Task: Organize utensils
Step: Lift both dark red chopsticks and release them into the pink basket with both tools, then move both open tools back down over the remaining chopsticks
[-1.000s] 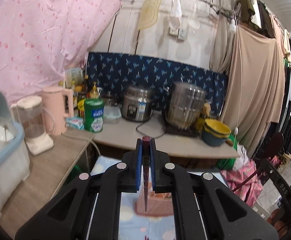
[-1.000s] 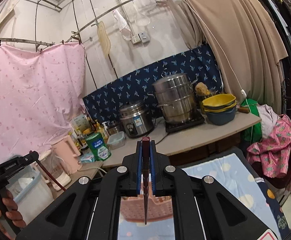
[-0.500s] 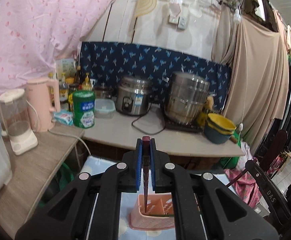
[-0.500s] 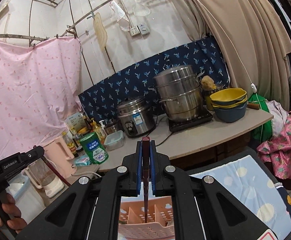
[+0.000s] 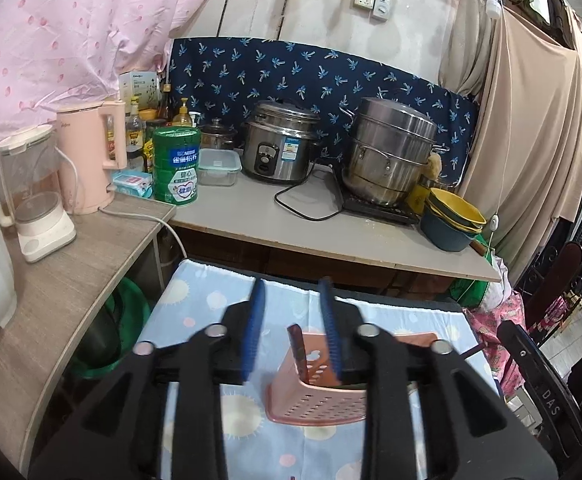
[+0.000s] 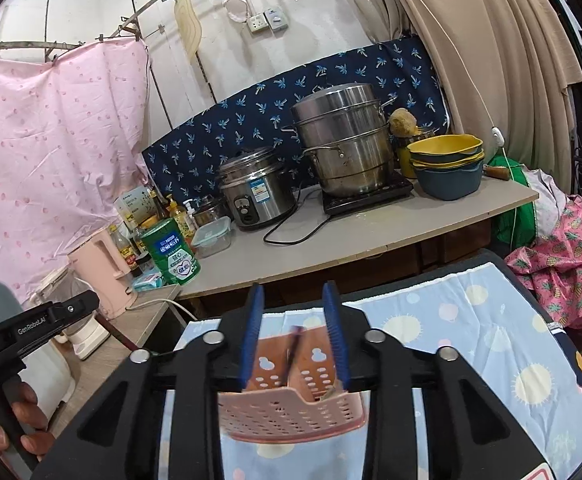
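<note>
Now both grippers, L point(image 5: 291, 330) & R point(image 6: 293, 334), opening, chopsticks point(image 5: 298, 350) loose above pink basket point(image 5: 315, 404).

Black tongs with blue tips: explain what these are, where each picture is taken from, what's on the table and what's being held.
There is no robot here. A person holds a hand-operated gripper in each hand, and each has a wide-angle camera looking along its two blue fingers. One picture looks along the left gripper, the other along the right gripper. Below them lies a blue cloth with sun prints, and on it a pink perforated utensil basket. Both grippers' fingers are opening. A thin dark red utensil stands loose between the left fingers, its lower end in the basket. A second utensil, blurred, is between the right fingers, over the basket. Neither is gripped.
</note>
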### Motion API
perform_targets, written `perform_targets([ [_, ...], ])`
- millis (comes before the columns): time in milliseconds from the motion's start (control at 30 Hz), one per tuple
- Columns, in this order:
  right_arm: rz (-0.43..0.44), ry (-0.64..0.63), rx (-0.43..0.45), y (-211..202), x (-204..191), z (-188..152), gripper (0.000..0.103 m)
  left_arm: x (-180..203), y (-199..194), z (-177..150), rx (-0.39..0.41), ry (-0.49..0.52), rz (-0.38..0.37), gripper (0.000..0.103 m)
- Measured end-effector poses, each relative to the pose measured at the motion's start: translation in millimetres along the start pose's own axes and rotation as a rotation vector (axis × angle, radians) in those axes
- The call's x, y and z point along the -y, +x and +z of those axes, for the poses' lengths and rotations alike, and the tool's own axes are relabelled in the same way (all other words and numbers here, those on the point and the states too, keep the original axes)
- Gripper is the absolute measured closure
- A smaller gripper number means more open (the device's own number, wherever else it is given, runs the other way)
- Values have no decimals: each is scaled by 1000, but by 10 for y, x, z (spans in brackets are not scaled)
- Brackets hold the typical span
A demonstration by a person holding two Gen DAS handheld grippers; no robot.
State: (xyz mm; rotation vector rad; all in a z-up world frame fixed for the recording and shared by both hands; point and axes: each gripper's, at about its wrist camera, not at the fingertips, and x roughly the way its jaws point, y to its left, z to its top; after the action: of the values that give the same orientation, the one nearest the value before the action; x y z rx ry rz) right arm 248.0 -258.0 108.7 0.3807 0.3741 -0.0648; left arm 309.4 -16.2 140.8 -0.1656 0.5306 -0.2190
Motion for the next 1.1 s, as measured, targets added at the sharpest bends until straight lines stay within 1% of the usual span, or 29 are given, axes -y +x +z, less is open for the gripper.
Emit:
perform_targets([
  [200, 14, 25, -11, -286, 59, -104, 67, -59, -229, -109, -9, -12, 2, 67],
  [333, 28, 30, -48, -521, 95, -287, 67, -89, -418, -288, -25, -3, 11, 55],
  [400, 32, 28, -79, -642, 128, -429, 67, -114, -508, -436, -49, 2, 13, 55],
  [567, 23, 33, -196, -944, 253, -966, 67, -172, -628, -939, -142, 22, 29, 55],
  [700, 5, 15, -288, -1140, 325, -1381, 67, -251, -686, -1428, -243, 19, 37, 55],
  [767, -14, -12, -328, -1254, 344, -1593, 67, -286, -721, -1673, -294, 17, 41, 55],
  [933, -40, -68, -433, -1469, 373, -2115, 67, -333, -821, -2172, -386, 30, 53, 55],
  [1000, -49, -88, -470, -1532, 377, -2300, 67, -347, -873, -2370, -421, 36, 54, 55],
  [1100, -58, -106, -506, -1590, 386, -2475, 67, -355, -956, -2619, -470, 32, 46, 55],
])
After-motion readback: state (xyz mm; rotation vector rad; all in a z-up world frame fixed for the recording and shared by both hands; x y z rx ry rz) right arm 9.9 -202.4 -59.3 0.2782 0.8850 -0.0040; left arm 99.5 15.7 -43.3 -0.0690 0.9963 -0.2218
